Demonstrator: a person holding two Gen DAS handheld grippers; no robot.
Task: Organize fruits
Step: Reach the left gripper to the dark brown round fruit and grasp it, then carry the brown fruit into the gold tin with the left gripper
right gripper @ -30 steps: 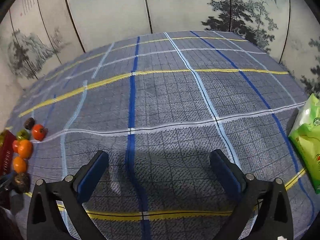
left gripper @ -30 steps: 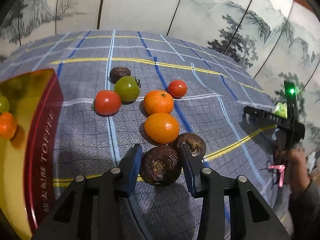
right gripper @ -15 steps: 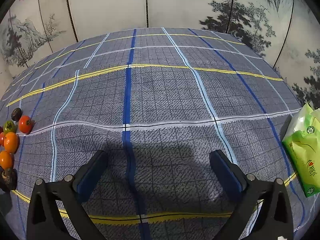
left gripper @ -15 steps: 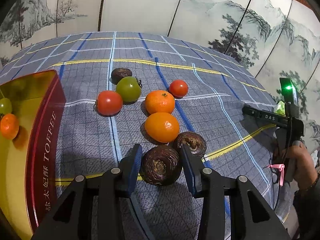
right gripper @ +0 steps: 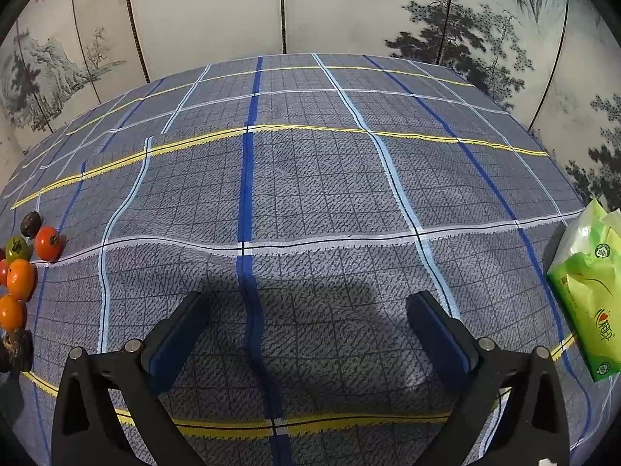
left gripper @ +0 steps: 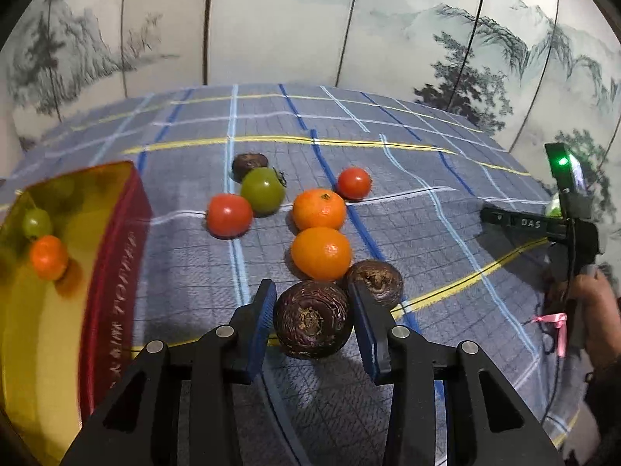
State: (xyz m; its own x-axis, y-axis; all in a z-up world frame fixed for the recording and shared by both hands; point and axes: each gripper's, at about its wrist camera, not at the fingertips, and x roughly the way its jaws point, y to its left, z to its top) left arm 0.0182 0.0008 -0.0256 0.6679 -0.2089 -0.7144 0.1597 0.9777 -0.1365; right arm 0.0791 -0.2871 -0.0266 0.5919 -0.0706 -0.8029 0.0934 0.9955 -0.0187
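My left gripper [left gripper: 311, 314] is shut on a dark brown water chestnut [left gripper: 311, 318], low over the plaid cloth. A second chestnut [left gripper: 374, 281] lies just right of it, a third [left gripper: 248, 165] farther back. Two oranges [left gripper: 321, 253] [left gripper: 319, 209], two red tomatoes [left gripper: 229, 215] [left gripper: 353, 183] and a green tomato [left gripper: 263, 190] lie beyond. A red and gold tin [left gripper: 112, 268] at the left holds an orange [left gripper: 48, 256] and a green fruit [left gripper: 37, 223]. My right gripper [right gripper: 310, 330] is open and empty over bare cloth; the fruits [right gripper: 17, 275] show at its far left.
A green tissue pack [right gripper: 590, 291] lies at the table's right edge. The other hand-held gripper and the person's hand [left gripper: 574, 240] show at the right of the left wrist view. A painted folding screen [right gripper: 310, 7] stands behind the table.
The left gripper has closed its fingers onto the water chestnut and turned a little to the right with it. The right gripper's view has swung slightly left.
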